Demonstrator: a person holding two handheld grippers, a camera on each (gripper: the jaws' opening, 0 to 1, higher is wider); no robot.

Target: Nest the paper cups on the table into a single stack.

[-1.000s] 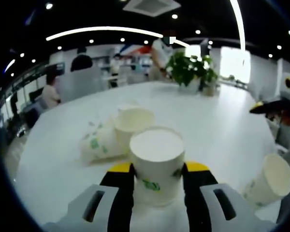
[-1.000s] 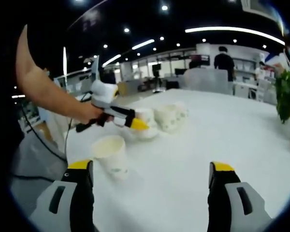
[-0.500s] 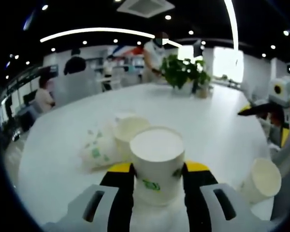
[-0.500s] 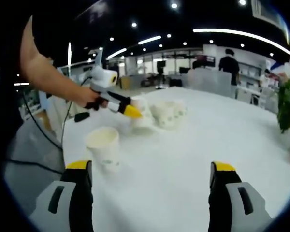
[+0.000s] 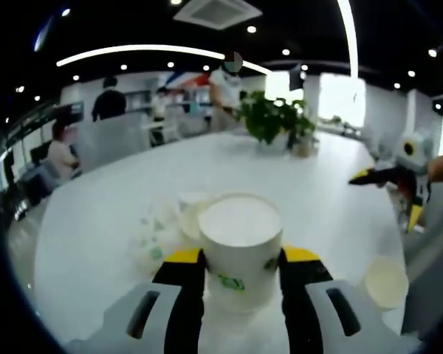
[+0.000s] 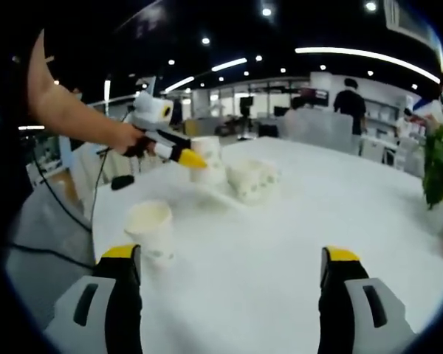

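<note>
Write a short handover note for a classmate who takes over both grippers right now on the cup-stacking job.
Left gripper: shut on an upright paper cup, held above the table.
Right gripper: open, holding nothing.
Single upright cup stands near the table's edge, ahead of the right gripper's left jaw.
Cups lying on their sides sit further in.
Done: one cup picked up. Left: nest all into one stack.

Right gripper wide apart over table; upright cup near left jaw.
</note>
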